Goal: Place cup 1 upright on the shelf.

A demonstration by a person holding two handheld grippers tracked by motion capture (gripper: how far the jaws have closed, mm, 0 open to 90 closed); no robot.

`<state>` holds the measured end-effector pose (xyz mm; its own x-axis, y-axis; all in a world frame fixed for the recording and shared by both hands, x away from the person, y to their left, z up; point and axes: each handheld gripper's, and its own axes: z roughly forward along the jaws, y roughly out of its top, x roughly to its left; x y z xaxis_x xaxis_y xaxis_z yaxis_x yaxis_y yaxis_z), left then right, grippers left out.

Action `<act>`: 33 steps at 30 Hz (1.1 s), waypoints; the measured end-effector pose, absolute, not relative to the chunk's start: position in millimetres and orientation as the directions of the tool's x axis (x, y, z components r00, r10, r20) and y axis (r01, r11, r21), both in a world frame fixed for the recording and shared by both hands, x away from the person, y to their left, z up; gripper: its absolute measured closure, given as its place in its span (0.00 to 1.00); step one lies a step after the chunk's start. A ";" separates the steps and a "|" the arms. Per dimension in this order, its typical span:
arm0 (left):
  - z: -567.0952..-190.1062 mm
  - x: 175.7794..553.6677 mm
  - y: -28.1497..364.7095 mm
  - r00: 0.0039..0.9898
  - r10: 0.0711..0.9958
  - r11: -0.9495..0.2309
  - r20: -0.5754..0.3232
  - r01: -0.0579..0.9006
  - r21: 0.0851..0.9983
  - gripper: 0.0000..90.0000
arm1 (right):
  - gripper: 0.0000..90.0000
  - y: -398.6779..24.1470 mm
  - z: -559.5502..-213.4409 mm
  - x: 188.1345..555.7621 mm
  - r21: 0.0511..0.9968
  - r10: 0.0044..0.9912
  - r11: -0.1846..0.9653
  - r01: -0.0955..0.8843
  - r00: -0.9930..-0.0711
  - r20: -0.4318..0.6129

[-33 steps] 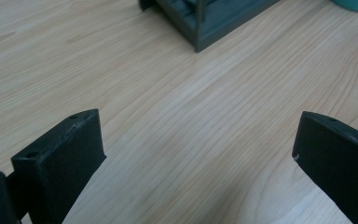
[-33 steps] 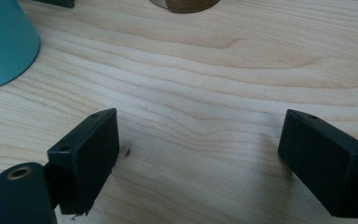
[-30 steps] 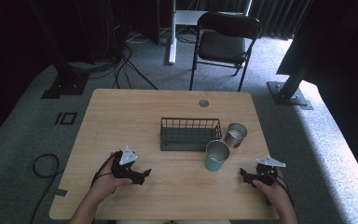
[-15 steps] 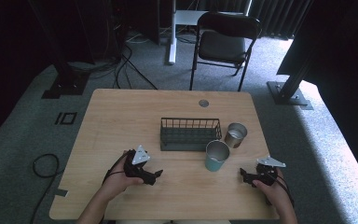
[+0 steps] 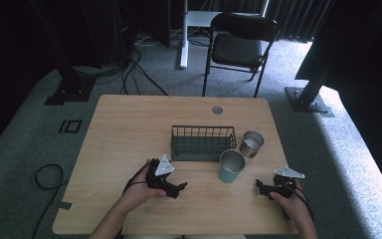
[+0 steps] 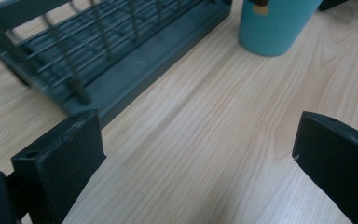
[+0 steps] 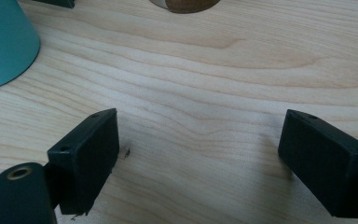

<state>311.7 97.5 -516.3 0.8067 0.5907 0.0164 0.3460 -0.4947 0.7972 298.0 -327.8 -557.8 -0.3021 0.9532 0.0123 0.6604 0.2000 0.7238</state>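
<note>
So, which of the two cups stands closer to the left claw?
The teal cup, standing in front of the wire basket; the silver metal cup stands farther back, beside the basket's right end.

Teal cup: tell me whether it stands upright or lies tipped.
Upright. The teal cup stands on its base on the table, open rim up.

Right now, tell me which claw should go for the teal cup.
Probably the left claw: its open jaws point toward the teal cup across bare table, and the cup stands ahead in its own view. The right claw, also open, sees the cup at its far left edge.
</note>
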 end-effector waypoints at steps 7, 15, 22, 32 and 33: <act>-515.3 313.5 79.0 0.832 0.555 -0.504 0.021 0.316 0.804 0.03 | 0.13 -327.8 -557.8 298.0 0.724 0.953 0.200 0.660 -0.302 0.012; -510.9 315.6 57.7 0.852 0.522 -0.488 0.025 0.275 0.828 0.03 | 0.13 -327.8 -557.8 298.0 0.724 0.953 0.200 0.660 -0.302 0.012; -510.7 317.1 37.6 0.872 0.490 -0.465 0.019 0.243 0.851 0.03 | 0.13 -327.8 -557.8 298.0 0.724 0.953 0.200 0.660 -0.302 0.012; -510.9 322.2 14.7 0.887 0.461 -0.446 0.019 0.213 0.869 0.03 | 0.13 -327.8 -557.8 298.0 0.724 0.953 0.200 0.660 -0.302 0.012; -510.8 322.7 12.3 0.889 0.458 -0.446 0.021 0.209 0.870 0.03 | 0.13 -327.8 -557.8 298.0 0.724 0.953 0.200 0.660 -0.302 0.013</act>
<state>322.7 12.3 -510.8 0.8890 0.4575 0.0206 0.2093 -0.4457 0.8704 298.0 -327.8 -557.8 -0.3021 0.9532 0.0127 0.6602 0.1996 0.7241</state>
